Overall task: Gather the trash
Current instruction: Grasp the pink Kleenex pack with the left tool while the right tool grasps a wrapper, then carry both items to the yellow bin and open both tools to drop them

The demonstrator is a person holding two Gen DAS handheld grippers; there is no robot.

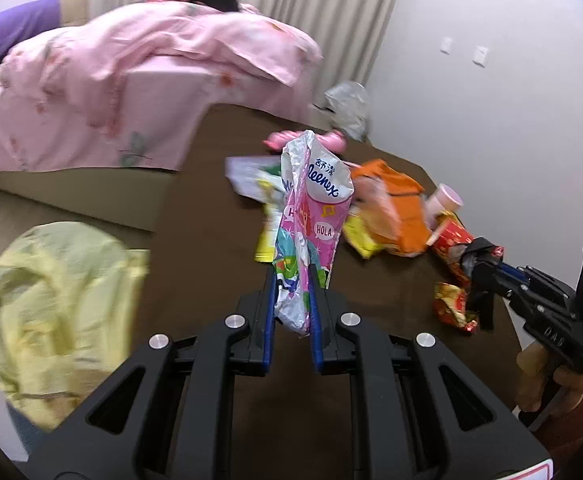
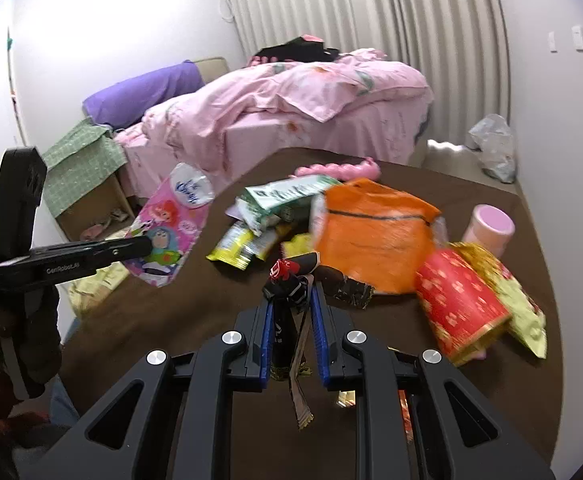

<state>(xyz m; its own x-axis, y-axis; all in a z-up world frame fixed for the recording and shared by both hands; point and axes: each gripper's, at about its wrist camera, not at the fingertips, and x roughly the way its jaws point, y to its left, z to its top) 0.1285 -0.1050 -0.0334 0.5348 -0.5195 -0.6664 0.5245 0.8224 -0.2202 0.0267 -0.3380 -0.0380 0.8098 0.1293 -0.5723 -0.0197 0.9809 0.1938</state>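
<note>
Brown table carries scattered wrappers; each gripper's fingers clamp one: left gripper a Kleenex pack, right gripper a black wrapper.

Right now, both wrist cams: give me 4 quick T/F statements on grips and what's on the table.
1. The left gripper is shut on the pink Kleenex pack. True.
2. The right gripper is open and holds nothing. False: it is shut on a dark wrapper.
3. The orange bag lies on the brown table. True.
4. The pink cup sits on the bed. False: it is on the table, behind the red wrapper.
</note>
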